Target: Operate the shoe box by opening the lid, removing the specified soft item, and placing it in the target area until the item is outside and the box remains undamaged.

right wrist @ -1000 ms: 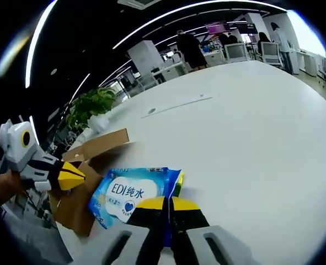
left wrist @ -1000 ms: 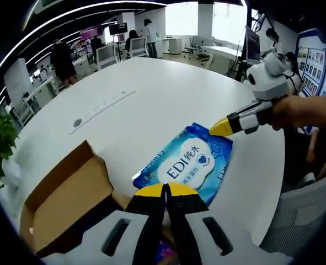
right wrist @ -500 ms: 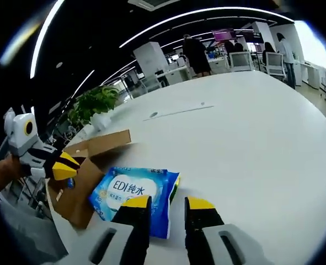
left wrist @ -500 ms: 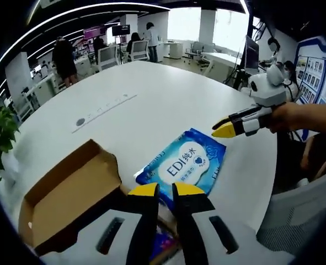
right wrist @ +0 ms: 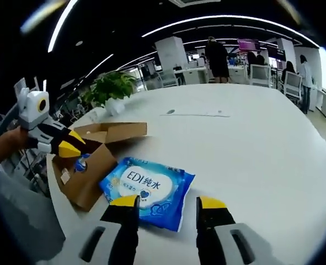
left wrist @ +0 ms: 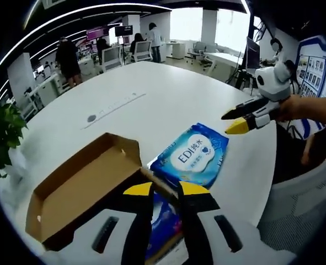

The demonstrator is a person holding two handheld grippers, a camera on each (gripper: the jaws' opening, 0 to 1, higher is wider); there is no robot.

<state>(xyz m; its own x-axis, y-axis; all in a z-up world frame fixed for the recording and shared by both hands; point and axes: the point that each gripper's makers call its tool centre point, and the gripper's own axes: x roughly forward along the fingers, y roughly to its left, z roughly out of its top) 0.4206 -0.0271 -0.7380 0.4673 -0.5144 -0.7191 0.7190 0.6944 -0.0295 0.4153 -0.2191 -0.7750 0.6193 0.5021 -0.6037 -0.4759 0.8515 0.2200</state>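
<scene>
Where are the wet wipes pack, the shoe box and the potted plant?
wet wipes pack (right wrist: 147, 189), right gripper view, white label.
shoe box (left wrist: 80, 190), left gripper view, inside of open lid.
potted plant (right wrist: 114, 85), right gripper view, leaves.

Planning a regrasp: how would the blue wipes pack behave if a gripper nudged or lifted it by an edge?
The wipes pack lies flat on the table, so it would probably slide, not roll. Its film wrapper looks glossy, so perhaps slippery. It looks soft, so lifted by an edge it would likely sag.
</scene>
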